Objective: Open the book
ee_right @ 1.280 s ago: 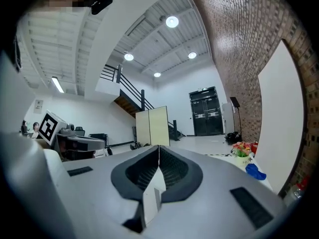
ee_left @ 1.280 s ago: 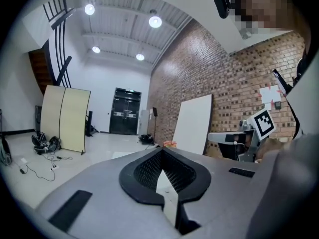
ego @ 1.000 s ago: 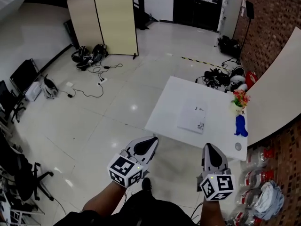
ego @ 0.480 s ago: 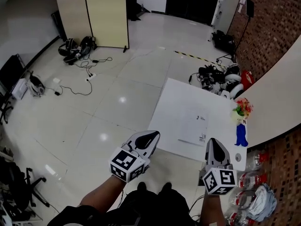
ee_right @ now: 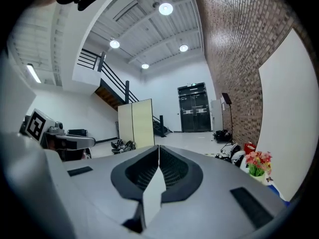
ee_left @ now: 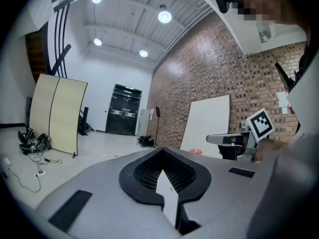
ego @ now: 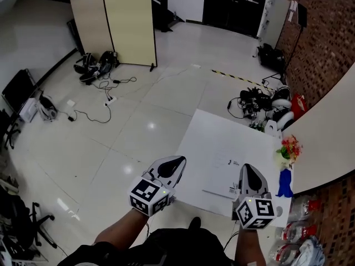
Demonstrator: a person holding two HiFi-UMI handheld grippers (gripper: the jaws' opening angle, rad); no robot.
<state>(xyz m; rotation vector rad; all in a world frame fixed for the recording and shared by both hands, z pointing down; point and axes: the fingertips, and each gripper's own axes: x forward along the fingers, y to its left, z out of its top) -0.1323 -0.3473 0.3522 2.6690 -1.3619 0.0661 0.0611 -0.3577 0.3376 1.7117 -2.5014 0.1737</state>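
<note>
A thin white book [ego: 222, 177] lies closed and flat on the white table [ego: 213, 132], toward its near edge. In the head view my left gripper [ego: 178, 160] is shut and empty, with its tip over the table's near left edge, left of the book. My right gripper [ego: 247, 168] is also shut and empty, its tip above the book's near right corner. The left gripper view shows its jaws [ee_left: 160, 153] meeting with nothing between them. The right gripper view shows the same for the right gripper [ee_right: 158, 148]. Neither gripper view shows the book.
A small vase of flowers [ego: 289, 148] and a blue object [ego: 284, 184] stand at the table's right edge, beside a white curved board [ego: 327, 132]. Bottles [ego: 299, 234] sit on the floor at right. A folding screen [ego: 116, 21], cables [ego: 91, 112] and gear [ego: 260, 101] lie farther off.
Both grippers have come forward to the table, still shut. The table and book, which lay well ahead, are now under the gripper tips.
</note>
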